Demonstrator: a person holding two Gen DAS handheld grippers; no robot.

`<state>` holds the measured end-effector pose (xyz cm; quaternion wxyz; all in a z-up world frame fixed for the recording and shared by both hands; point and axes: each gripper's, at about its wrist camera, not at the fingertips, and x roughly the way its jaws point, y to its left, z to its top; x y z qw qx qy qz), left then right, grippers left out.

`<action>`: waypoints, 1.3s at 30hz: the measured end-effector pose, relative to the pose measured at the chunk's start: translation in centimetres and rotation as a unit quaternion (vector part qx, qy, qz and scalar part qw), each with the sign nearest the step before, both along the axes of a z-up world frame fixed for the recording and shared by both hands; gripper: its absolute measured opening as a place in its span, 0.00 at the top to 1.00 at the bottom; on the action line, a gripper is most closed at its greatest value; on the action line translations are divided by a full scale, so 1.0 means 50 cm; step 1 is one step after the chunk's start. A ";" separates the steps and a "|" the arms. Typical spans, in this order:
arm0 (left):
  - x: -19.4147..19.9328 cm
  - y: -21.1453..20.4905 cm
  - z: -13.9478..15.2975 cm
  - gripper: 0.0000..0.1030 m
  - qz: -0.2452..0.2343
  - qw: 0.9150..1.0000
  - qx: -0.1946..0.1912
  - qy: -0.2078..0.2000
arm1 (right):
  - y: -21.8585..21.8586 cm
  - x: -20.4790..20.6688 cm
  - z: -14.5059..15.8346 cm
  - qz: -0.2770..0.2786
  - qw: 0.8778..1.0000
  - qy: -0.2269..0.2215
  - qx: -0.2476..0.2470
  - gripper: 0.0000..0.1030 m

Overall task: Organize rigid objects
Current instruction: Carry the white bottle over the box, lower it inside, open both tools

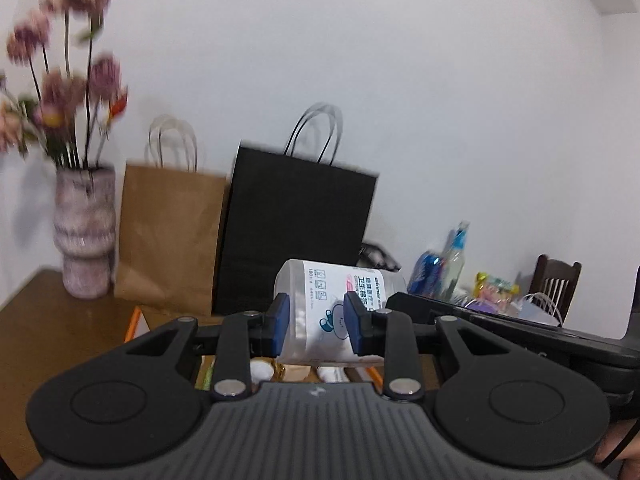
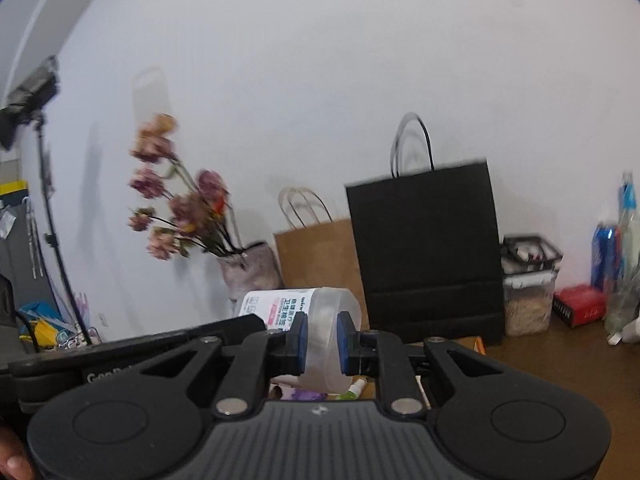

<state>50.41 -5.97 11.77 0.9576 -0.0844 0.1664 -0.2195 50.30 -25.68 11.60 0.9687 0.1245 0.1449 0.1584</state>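
Above the table [image 1: 60, 320], both hand-held grippers clamp the jar [image 1: 316, 304].

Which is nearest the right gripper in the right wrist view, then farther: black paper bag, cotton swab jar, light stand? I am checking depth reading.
1. cotton swab jar: between the right gripper pads, held.
2. black paper bag: behind, slightly right, against the wall.
3. light stand: far left, beyond the table.
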 end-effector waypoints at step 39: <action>0.336 -0.001 -0.177 0.59 0.028 0.970 0.052 0.237 | -0.023 0.334 -0.196 0.004 0.969 0.248 -0.006 0.79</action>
